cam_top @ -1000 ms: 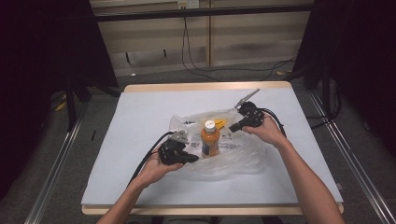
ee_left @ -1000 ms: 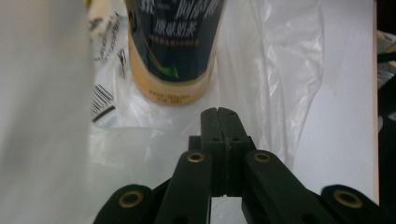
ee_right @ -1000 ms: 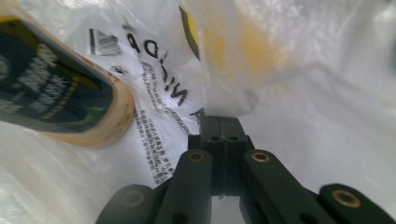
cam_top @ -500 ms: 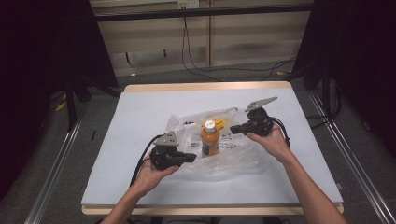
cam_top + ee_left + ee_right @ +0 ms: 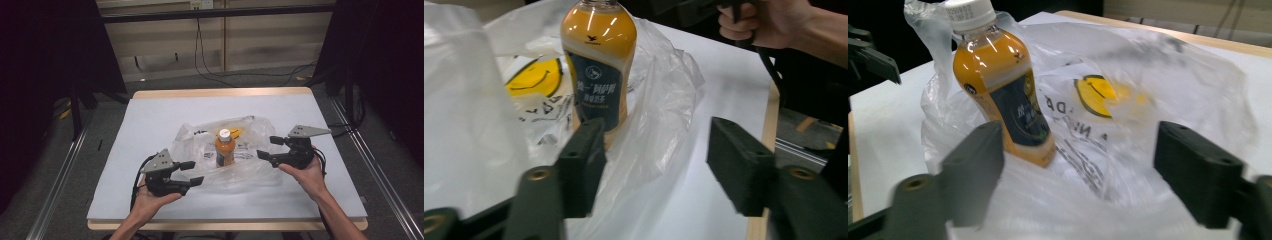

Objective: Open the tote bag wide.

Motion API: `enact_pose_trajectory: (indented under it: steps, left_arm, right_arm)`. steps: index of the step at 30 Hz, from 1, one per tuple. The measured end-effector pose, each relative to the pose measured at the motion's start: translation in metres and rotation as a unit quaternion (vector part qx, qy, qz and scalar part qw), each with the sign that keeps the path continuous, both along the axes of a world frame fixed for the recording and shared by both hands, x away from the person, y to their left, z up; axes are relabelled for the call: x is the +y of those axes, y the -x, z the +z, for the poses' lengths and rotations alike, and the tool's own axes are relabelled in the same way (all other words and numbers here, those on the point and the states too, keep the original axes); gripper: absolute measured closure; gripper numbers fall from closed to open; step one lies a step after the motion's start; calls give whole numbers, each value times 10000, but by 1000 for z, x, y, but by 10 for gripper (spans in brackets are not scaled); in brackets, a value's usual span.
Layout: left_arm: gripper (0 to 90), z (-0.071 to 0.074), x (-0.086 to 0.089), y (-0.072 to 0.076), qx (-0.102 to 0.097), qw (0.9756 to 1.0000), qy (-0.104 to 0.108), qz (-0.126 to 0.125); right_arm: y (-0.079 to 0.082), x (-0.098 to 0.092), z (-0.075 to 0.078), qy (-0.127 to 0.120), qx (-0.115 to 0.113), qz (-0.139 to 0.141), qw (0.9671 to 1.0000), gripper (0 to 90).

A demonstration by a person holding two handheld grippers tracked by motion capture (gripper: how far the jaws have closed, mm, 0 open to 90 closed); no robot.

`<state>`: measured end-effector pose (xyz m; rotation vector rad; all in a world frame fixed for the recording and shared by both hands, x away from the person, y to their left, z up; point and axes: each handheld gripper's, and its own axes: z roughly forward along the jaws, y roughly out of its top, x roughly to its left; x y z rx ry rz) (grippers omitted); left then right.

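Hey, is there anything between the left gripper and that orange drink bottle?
Only plastic. The bottle stands upright on the crumpled clear bag, whose folds bunch up in front of the open left gripper. Nothing solid blocks the way.

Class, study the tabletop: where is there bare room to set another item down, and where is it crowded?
The white table is bare along its far edge behind the clear plastic bag, and down its left side. The middle is crowded: the orange drink bottle with a white cap stands on the bag, flanked by the open left gripper and open right gripper.
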<state>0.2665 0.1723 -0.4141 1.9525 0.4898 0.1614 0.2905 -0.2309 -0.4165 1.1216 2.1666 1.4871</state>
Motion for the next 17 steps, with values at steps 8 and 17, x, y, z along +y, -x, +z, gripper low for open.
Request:
enact_pose_trajectory:
  steps: [8,17]
  left_arm:
    - [124,-1,42,15,-211,9964,371,727]
    - [58,-24,71,15,-86,9902,284,1368]
  right_arm:
    - [41,-28,-10,-93,-160,-491,9986,58]
    - [79,-43,-17,-116,-438,-935,9946,41]
